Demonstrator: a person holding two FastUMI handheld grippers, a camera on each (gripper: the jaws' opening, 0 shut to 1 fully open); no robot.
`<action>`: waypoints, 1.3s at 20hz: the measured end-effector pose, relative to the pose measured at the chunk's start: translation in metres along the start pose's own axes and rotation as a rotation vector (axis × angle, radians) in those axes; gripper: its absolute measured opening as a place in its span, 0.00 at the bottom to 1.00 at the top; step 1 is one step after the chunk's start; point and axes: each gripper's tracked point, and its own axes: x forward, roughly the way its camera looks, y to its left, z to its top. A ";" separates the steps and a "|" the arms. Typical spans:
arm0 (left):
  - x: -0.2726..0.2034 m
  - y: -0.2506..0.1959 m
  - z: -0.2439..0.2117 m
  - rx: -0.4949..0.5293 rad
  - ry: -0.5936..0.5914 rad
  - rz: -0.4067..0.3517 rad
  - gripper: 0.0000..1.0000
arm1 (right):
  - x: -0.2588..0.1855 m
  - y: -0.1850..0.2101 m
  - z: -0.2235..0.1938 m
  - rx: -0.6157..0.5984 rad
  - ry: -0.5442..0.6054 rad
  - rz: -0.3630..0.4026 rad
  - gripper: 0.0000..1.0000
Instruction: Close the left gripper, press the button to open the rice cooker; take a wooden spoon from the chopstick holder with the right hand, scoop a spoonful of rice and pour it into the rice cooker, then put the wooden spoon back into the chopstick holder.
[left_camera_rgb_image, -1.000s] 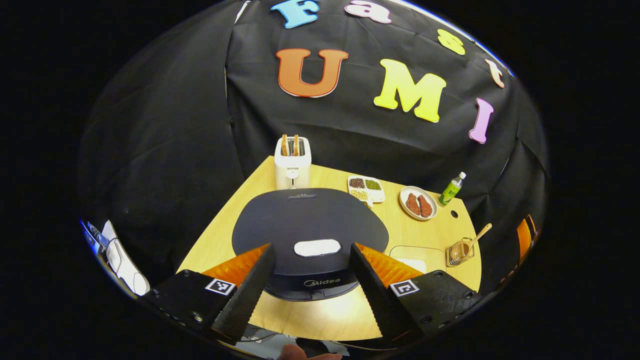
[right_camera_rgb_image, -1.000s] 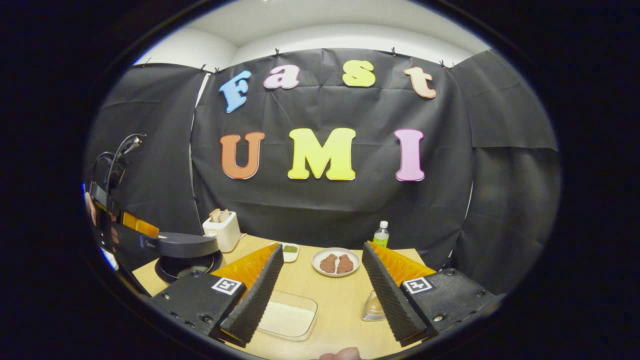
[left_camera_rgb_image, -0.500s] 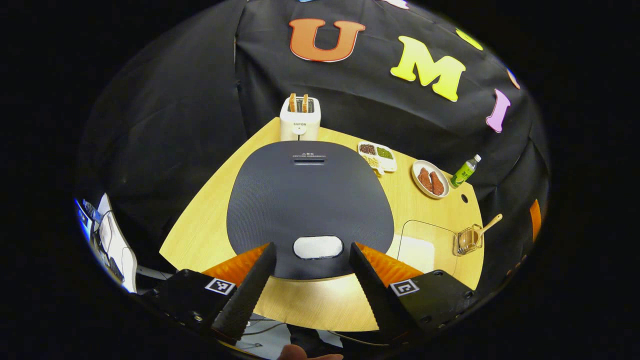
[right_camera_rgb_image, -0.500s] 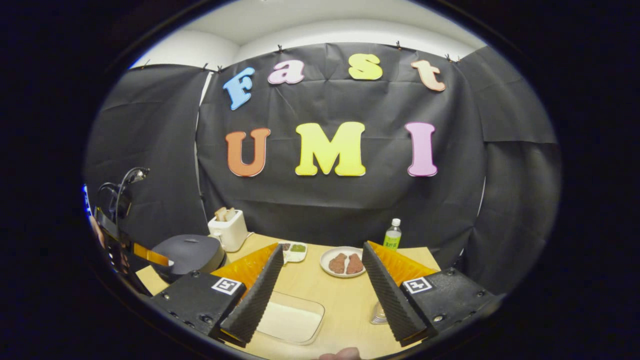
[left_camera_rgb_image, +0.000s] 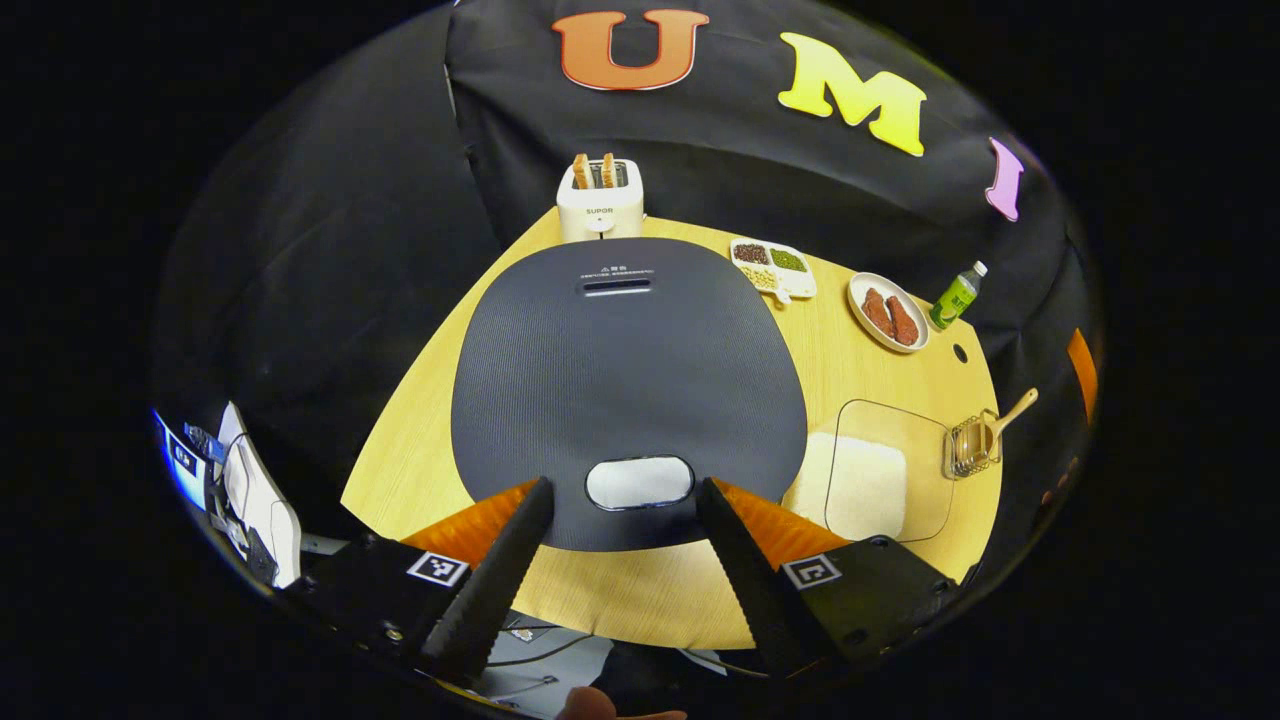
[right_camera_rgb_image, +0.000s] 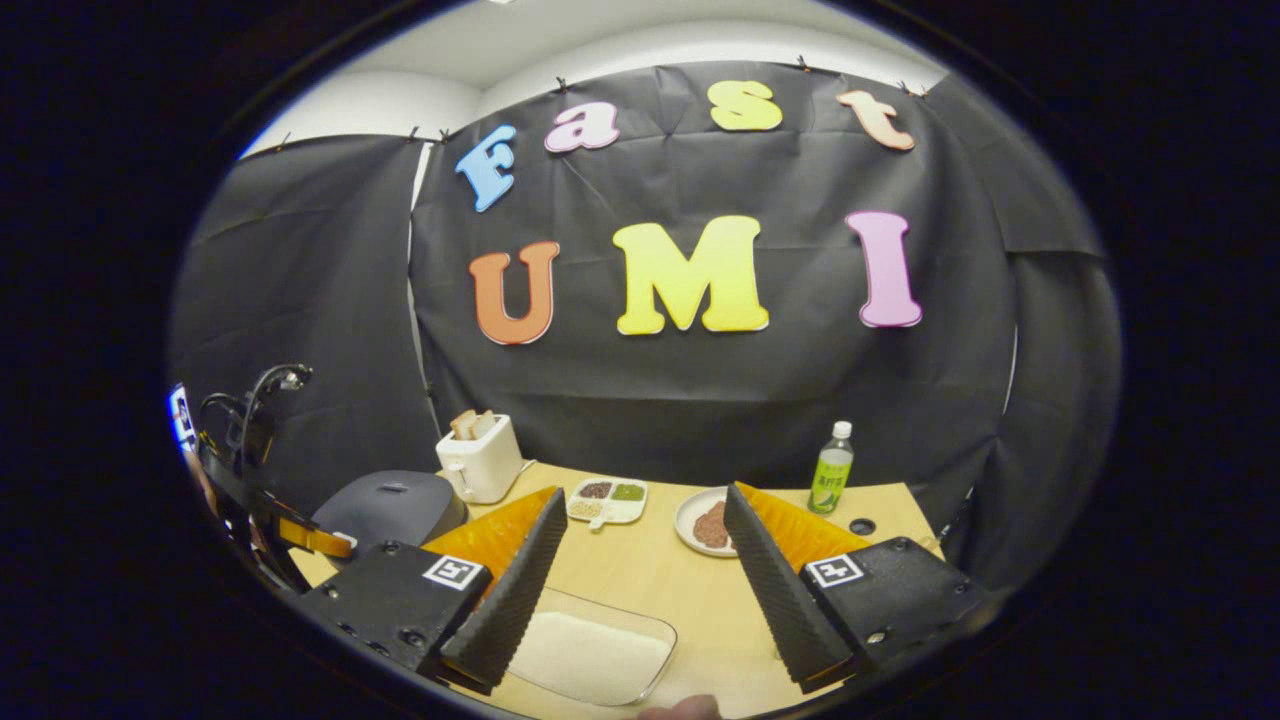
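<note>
- Left gripper (left_camera_rgb_image: 620, 560): fingers spread, hovering over cooker (left_camera_rgb_image: 628, 380) with lid shut; button (left_camera_rgb_image: 640, 482) sits between the tips, apparently untouched.
- Right gripper (right_camera_rgb_image: 640, 590): fingers spread, holding nothing, above rice tray (right_camera_rgb_image: 590, 645).
- Spoon (left_camera_rgb_image: 1010, 415) stands in holder (left_camera_rgb_image: 968, 447), beyond the tray, at table's (left_camera_rgb_image: 640, 600) right edge.

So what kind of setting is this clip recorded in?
Most likely a staged kitchen mock-up inside a recording booth, not a real home: a wooden table carries a rice cooker, a toaster and a plate of food, with black cloth hung behind it.
</note>
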 end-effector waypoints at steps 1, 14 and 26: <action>-0.001 0.000 0.003 -0.014 -0.016 0.002 0.98 | 0.003 -0.001 -0.001 0.004 0.001 0.006 1.00; -0.091 -0.030 0.030 0.004 -0.432 -0.153 0.93 | -0.104 0.031 0.026 -0.002 -0.103 -0.102 1.00; -0.292 -0.057 -0.040 0.110 -0.914 -0.323 0.95 | -0.318 0.098 0.059 -0.005 -0.267 -0.303 0.99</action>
